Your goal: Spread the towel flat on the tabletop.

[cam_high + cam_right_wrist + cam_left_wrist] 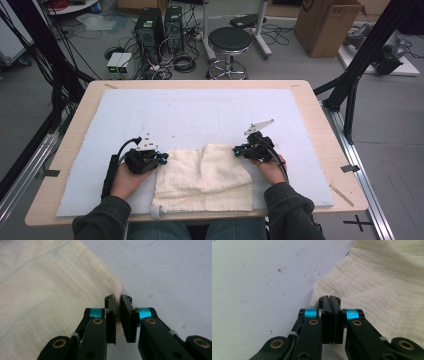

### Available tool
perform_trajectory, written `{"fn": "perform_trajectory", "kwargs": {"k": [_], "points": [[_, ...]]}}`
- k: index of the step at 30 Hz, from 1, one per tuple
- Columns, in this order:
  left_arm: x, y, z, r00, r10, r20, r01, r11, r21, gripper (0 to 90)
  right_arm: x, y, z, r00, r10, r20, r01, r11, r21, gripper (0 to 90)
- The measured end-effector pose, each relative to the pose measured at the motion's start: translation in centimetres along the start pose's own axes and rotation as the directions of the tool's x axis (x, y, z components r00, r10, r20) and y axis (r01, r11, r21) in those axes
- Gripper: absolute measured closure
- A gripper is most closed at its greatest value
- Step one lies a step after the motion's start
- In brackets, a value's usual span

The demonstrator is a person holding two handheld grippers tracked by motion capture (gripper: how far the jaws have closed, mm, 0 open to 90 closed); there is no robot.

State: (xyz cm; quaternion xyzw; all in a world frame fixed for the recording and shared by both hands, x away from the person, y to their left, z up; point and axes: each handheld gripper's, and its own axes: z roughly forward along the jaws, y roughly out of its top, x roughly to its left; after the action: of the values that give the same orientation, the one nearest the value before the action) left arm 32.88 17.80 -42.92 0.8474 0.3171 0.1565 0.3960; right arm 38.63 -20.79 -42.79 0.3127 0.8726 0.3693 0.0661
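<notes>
Claws [161, 158] [239, 149] at unlabelled cream cloth [202, 177] corners.

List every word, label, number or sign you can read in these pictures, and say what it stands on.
No text can be read anywhere.
Cardboard box: a dark printed mark on its top edge, too cut off and blurred to read.
Two small white units on the floor: faint front panels, too small to read.
Cream cloth, left gripper, right gripper and white foam mat: no lettering.

A wooden table [320, 125] carries a pale foam sheet [200, 115], with a cream cloth [205, 177] on it.
</notes>
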Motion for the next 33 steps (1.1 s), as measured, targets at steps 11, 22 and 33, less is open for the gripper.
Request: {"fn": "perform_trajectory", "kwargs": {"k": [11,22,33], "points": [[0.1,0.1,0.0,0.9998,-0.021,0.002,0.021,0.9995,-0.024,81.6,0.3,0.7,-0.4,1.0000,-0.001,-0.006,0.000,0.998,-0.064,65.7],[0.9,-0.1,0.9,0.9937,-0.108,-0.031,0.108,0.9941,0.007,52.7,-1.7,-0.8,-1.5,0.9963,0.083,0.022,-0.080,0.991,-0.111,58.6],[1.5,-0.4,1.4,0.9912,-0.119,-0.057,0.121,0.9923,0.025,70.7,-1.4,-1.0,0.5,0.9983,0.037,0.046,-0.036,0.999,-0.028,73.5]]}}
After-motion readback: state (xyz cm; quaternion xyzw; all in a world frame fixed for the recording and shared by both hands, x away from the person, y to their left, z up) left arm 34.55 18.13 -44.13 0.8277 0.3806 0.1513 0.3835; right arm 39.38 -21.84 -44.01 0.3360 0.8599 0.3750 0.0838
